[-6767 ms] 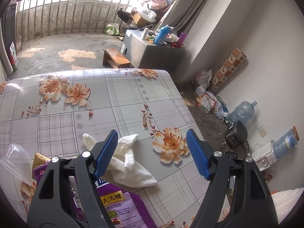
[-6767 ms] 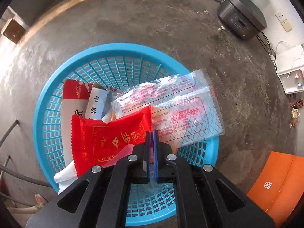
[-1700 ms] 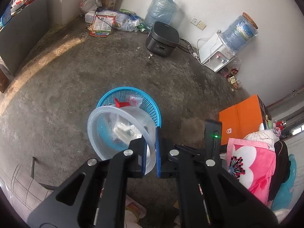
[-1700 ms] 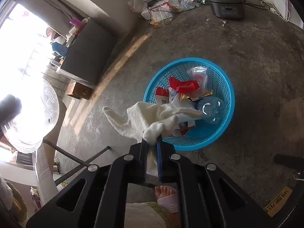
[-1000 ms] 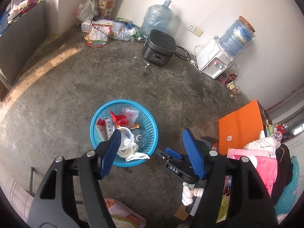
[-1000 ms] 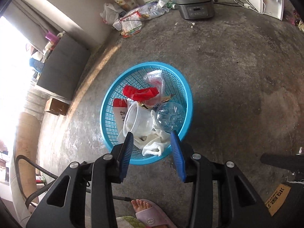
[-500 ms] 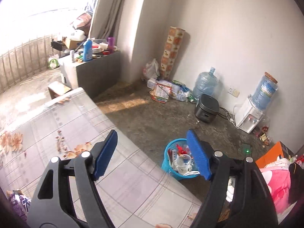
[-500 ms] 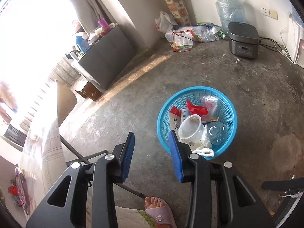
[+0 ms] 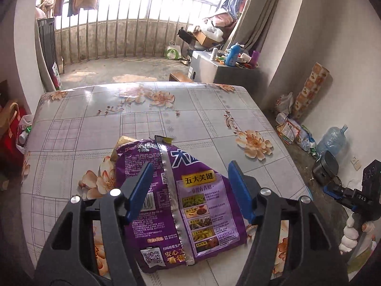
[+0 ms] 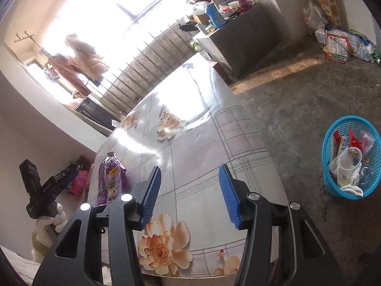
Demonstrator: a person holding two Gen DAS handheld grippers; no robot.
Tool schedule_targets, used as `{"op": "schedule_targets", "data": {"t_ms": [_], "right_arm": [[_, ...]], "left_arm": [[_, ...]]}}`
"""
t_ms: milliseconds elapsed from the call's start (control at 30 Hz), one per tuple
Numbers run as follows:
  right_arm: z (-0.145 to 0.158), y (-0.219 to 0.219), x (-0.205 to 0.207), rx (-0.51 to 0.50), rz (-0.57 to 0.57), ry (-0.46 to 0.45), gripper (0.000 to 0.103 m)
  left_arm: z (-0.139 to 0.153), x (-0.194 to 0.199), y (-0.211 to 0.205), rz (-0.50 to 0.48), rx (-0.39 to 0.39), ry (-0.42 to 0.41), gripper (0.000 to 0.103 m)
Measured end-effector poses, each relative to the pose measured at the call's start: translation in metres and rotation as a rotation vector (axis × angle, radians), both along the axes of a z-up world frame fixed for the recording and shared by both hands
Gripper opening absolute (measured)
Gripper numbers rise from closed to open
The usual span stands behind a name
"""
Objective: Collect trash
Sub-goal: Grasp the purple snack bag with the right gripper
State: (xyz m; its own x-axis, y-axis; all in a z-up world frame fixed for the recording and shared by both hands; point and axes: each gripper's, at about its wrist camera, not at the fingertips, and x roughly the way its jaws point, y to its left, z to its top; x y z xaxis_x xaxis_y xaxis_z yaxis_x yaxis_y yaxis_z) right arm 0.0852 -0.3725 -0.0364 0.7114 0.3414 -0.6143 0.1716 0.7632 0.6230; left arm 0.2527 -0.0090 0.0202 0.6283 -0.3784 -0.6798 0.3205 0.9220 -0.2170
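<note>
Purple snack bag (image 9: 176,202) lies flat on the flowered table (image 9: 204,119), close to its near edge, in the left wrist view. The left gripper (image 9: 190,190) hangs just above the bag, jaws wide apart, one blue pad over each side of it, nothing held. Half a second ago this gripper looked across the table's corner toward the floor basket; now it faces straight down the table toward the balcony rail. Past the table's right edge the right hand (image 9: 352,231), in a white glove, grips its own tool.

From the right wrist view, the blue basket (image 10: 329,186) stands on the concrete floor, well apart from the table (image 10: 204,197). Inside it sit a clear plastic bowl (image 10: 350,160), a white cloth (image 10: 350,187), red wrappers (image 10: 354,141) and clear plastic. The right gripper (image 10: 189,190) hovers over the table's near edge with jaws apart and empty; a moment ago it hung over bare floor beside the basket. At the table's far left edge lies the purple snack bag (image 10: 110,178), with the gloved left hand (image 10: 54,219) beside it.
</note>
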Motion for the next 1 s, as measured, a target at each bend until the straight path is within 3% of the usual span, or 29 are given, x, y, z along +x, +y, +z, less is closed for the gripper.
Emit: {"op": "schedule_targets", "data": {"t_ms": [200, 300, 500, 733, 800, 867, 1000], "right_arm": [[-0.012, 0.08, 0.056, 0.164, 0.239, 0.046, 0.05], [-0.028, 0.113, 0.087, 0.194, 0.312, 0.097, 0.05], [-0.06, 0.146, 0.139, 0.254, 0.361, 0.2, 0.05], [-0.06, 0.167, 0.156, 0.286, 0.427, 0.203, 0.049], [-0.061, 0.171, 0.155, 0.283, 0.434, 0.204, 0.033], [-0.062, 0.168, 0.152, 0.291, 0.434, 0.202, 0.01], [-0.052, 0.148, 0.141, 0.325, 0.427, 0.134, 0.005]], "left_arm": [[-0.035, 0.005, 0.035, 0.089, -0.039, 0.07, 0.04], [-0.054, 0.014, 0.048, 0.126, -0.058, 0.125, 0.029], [-0.08, 0.021, 0.064, 0.134, -0.115, 0.187, 0.025], [-0.097, 0.026, 0.059, 0.094, -0.155, 0.232, 0.022], [-0.1, 0.027, 0.058, 0.086, -0.167, 0.241, 0.022], [-0.099, 0.026, 0.057, 0.074, -0.178, 0.241, 0.022], [-0.09, 0.027, 0.056, 0.041, -0.224, 0.22, 0.022]]}}
